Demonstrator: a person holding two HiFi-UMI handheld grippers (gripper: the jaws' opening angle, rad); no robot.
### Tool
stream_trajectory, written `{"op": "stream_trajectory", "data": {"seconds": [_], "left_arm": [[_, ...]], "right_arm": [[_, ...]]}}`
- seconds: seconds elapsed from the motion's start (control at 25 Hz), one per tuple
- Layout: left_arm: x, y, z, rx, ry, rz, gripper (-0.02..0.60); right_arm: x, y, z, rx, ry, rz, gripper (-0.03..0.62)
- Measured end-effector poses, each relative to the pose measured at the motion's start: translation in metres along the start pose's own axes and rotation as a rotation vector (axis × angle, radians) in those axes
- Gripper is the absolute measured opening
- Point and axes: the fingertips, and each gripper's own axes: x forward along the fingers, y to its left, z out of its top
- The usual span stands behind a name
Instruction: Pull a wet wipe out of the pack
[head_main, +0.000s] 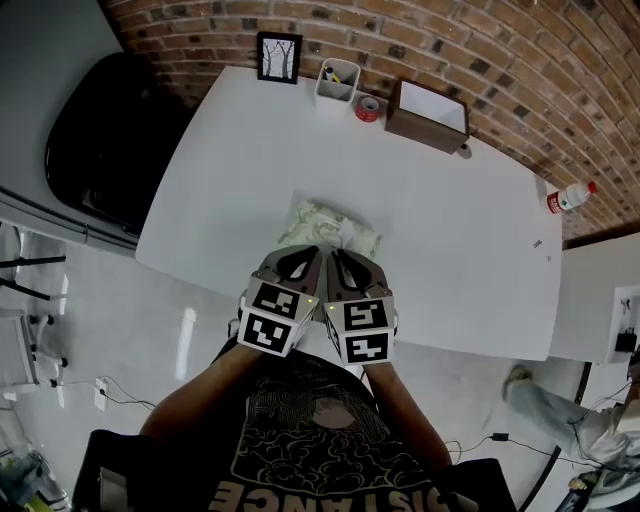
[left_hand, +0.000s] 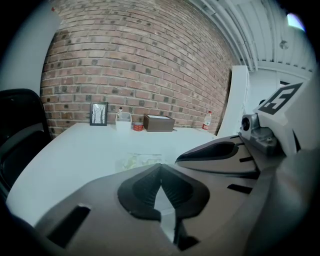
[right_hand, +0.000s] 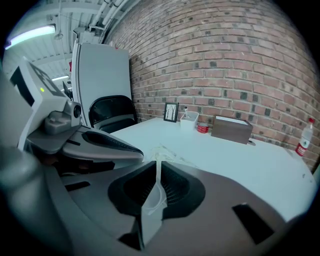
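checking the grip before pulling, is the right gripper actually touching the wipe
Touching. The right gripper view shows the right gripper with its jaws closed on a thin white wet wipe, pinched between them.

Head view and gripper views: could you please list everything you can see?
table: one, white, centre
wipe pack: one, green-white, table's near side
wipe: one, white, between right fingers
picture frame: one, black, far edge
holder: one, white, beside frame
tape roll: one, red, beside holder
box: one, brown, far edge
bottle: one, red-capped, right end
chair: one, black, left
left gripper: grey, shut
right gripper: grey, holding wipe
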Motion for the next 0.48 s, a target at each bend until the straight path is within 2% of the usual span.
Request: {"op": "stream_trajectory", "data": {"seconds": [0.48], "left_arm": [[0.006,0.003,-0.003,-0.002,0.013,-0.036,0.012]], "right_arm": [[0.012,-0.005,-0.001,-0.002,0.032,-0.030,0.021]]}}
